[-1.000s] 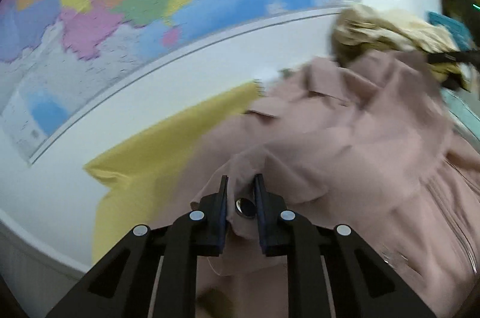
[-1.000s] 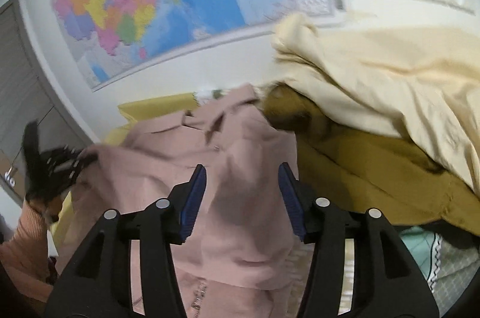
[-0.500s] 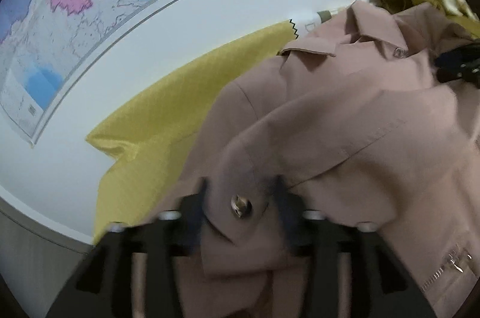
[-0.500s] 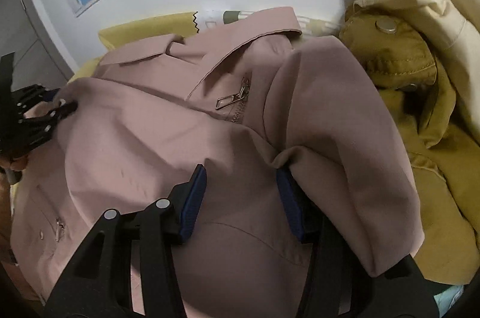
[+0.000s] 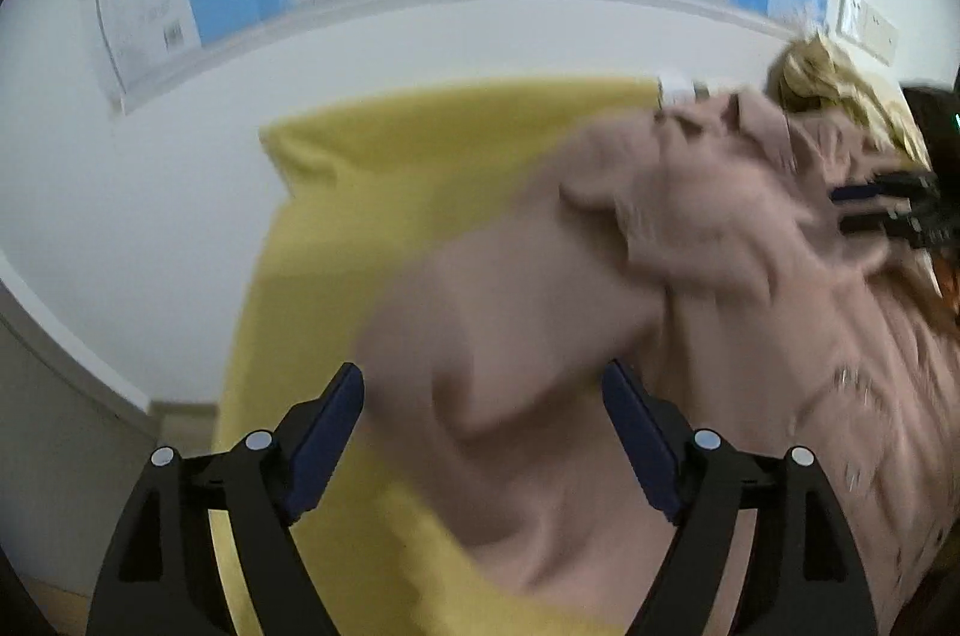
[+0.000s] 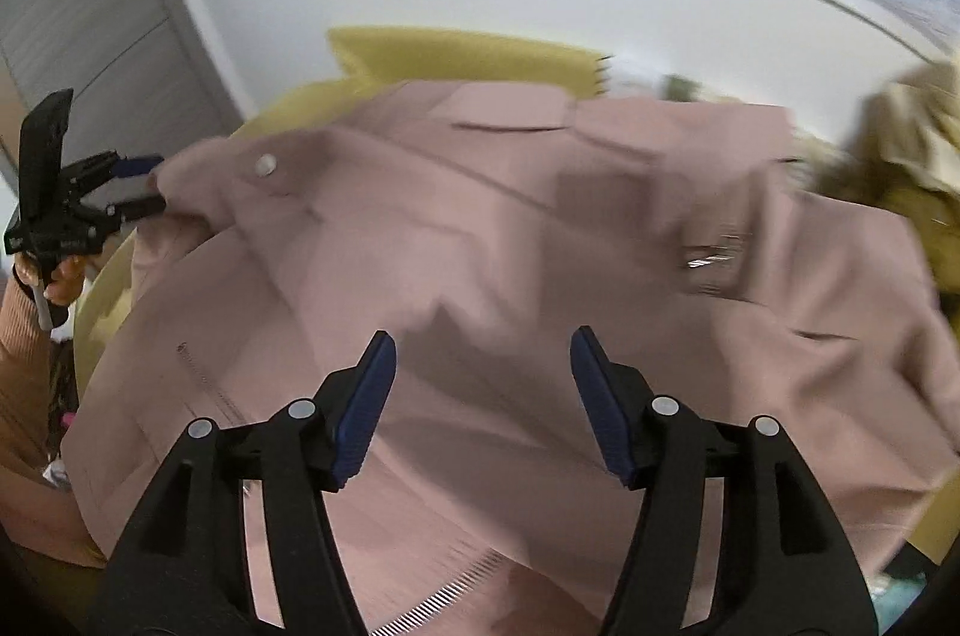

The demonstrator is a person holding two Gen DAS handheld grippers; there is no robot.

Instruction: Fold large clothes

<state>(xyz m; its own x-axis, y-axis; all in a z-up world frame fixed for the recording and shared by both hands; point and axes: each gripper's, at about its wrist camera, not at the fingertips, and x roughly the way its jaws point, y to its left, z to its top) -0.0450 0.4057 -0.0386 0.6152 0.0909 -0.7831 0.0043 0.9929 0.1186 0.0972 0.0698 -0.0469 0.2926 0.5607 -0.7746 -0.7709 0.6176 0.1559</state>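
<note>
Now that your left gripper (image 5: 483, 435) has let go of the snap-buttoned sleeve cuff it pinched a second ago, its jaws are opening with the pink jacket (image 5: 690, 312) lying loose between and ahead of them on the yellow sheet (image 5: 372, 216). The sleeve fold looks laid. Your right gripper (image 6: 483, 396), tilted steeply down, is opening too, pads clear of the jacket's body beneath.
</note>
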